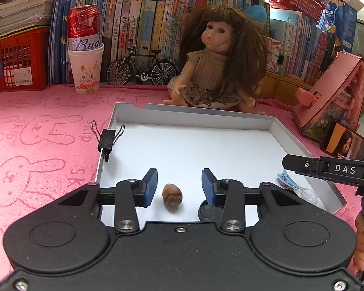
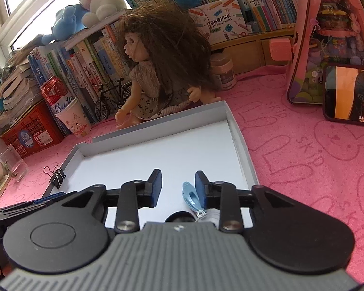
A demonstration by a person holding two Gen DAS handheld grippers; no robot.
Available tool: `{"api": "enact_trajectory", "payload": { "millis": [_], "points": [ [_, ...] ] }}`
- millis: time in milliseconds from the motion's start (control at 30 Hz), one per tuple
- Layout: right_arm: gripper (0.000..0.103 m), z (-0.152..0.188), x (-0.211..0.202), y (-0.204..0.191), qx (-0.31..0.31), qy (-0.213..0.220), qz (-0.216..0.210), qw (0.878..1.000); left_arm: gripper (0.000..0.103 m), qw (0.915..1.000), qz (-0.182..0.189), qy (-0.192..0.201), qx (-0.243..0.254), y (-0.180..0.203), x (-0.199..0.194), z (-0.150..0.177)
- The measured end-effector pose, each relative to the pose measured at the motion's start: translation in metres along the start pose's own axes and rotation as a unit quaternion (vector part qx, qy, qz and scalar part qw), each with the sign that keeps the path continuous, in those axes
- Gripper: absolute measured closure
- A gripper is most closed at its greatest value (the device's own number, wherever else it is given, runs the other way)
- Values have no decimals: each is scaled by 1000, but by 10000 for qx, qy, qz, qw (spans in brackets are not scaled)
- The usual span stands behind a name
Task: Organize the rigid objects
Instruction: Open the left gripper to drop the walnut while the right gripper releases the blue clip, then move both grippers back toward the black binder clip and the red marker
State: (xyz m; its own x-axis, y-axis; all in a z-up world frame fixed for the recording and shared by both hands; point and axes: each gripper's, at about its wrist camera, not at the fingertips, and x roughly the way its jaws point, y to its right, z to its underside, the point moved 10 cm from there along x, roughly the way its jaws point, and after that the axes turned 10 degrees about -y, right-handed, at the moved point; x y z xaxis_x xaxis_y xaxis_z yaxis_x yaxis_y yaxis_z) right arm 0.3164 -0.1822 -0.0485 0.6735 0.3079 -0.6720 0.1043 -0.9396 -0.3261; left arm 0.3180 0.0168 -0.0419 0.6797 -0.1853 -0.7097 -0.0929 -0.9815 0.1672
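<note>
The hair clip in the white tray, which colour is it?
Light blue; the hair clip shows best in the right wrist view.

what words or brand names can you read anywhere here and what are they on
"Bud", the rest hidden by the cup: red can standing in the cat-drawing paper cup.
"DAS": right gripper body, seen from the left wrist view.
"SKIP": pink bunny cloth.
Book spines, the printer box, the red crate's label and the phone subtitles: Chinese text, too small or blurred to read reliably.
</note>
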Motion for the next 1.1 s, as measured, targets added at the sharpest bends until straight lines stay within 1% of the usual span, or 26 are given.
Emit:
{"api": "enact_trajectory", "payload": {
  "millis": [100, 167, 367, 533, 733, 900, 1100],
  "points": [
    [41, 1, -8, -6, -172, 101, 22, 9998, 57, 9999, -32, 79, 133, 5, -8, 2],
    [39, 2, -13, -9, -277, 160, 38, 9995, 51, 9997, -15, 127, 189, 8, -13, 3],
    [29, 6, -29, -13, -442, 254, 66, 9987, 40, 9989, -4, 315, 340, 14, -32, 8],
    [20, 11, -42, -15, -577, 363, 58, 9977, 33, 9979, 52, 455, 460, 19, -49, 14],
    [15, 19, -55, -16, -617, 437, -7, 9971, 26, 9968, 146, 574, 540, 25, -68, 24],
    [14, 27, -66, -16, -665, 510, -20, 9965, 25, 9956, 223, 647, 635, 31, -84, 36],
    [11, 41, -78, -19, -904, 607, 56, 9940, 25, 9950, 350, 656, 670, 38, -98, 50]
  ]
}}
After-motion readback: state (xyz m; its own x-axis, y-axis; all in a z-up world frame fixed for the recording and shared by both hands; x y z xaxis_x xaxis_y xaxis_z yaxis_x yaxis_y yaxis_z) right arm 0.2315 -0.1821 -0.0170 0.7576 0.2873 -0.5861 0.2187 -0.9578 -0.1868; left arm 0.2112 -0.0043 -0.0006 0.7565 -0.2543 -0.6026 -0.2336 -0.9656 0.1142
